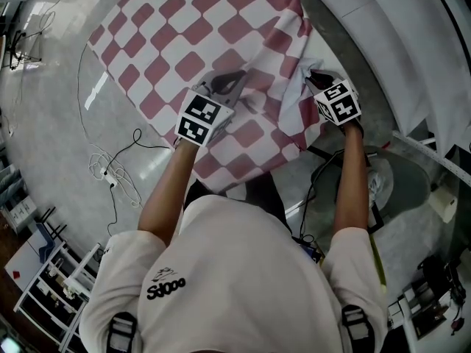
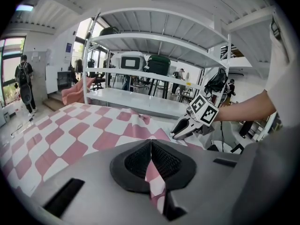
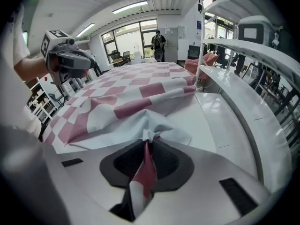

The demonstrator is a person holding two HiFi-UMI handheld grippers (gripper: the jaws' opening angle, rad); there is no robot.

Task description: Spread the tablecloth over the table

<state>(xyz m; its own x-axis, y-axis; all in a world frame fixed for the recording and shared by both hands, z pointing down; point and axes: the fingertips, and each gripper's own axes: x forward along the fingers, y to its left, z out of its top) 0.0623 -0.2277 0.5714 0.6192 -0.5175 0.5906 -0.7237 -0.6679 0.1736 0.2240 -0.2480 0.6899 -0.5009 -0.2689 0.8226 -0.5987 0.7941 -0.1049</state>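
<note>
Well, left claw and right claw each pinch the near hem of the pink-and-white checked tablecloth, spread ahead across the white worktop; white metal shelving stands right of them.

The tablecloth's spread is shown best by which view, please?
The head view: it looks down on nearly the whole tablecloth, bunched at its near right corner. The left gripper view shows a flat stretch and the edge pinched in the left claw; the right gripper view shows rumpled folds and the bit in the right claw.
</note>
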